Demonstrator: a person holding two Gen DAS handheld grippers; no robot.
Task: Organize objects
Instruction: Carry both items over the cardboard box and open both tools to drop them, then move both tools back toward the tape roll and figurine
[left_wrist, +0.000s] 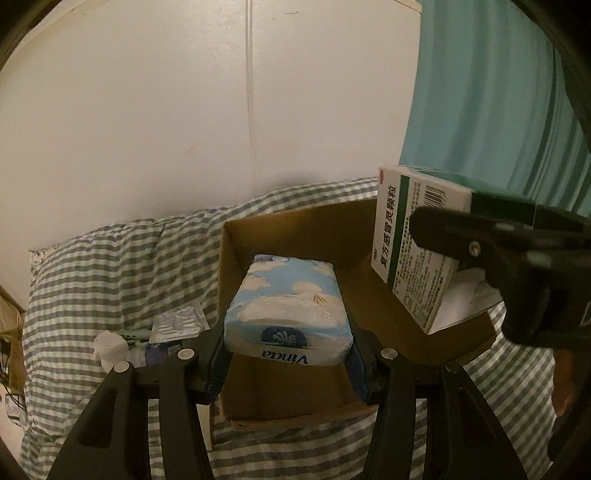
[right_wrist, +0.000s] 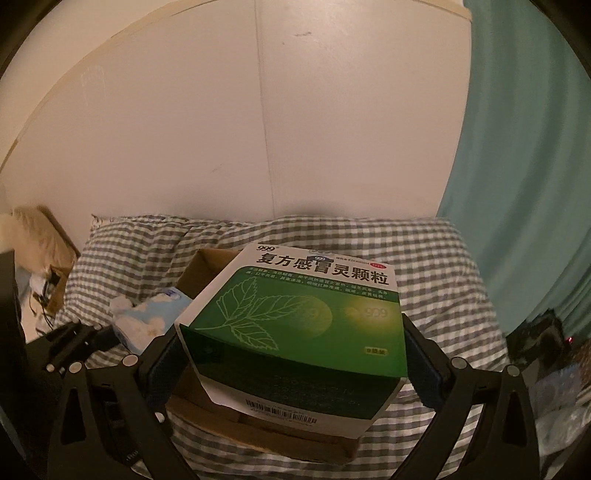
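Both my grippers pitch down over the open cardboard box (left_wrist: 295, 236) sitting on the grey checked bedding (left_wrist: 110, 266). My left gripper (left_wrist: 286, 360) is clamped on the tissue pack (left_wrist: 288, 306), blue pads pressing its two long sides near the end closest to me. Pack hangs above the box interior, long axis running straight away from me toward the wall, Vinda logo end facing the camera, cloud print face up. My right gripper (right_wrist: 291, 354) is clamped on the green medicine box (right_wrist: 306, 314), pads on its left and right sides. It is held over the right part of the cardboard box; green leaf face up, title end pointing away. In the left view it sits tilted, right of the tissue pack, apart from it. Small white bottle (left_wrist: 110, 345) and foil sachet (left_wrist: 181, 321) lie on bedding left of the cardboard box
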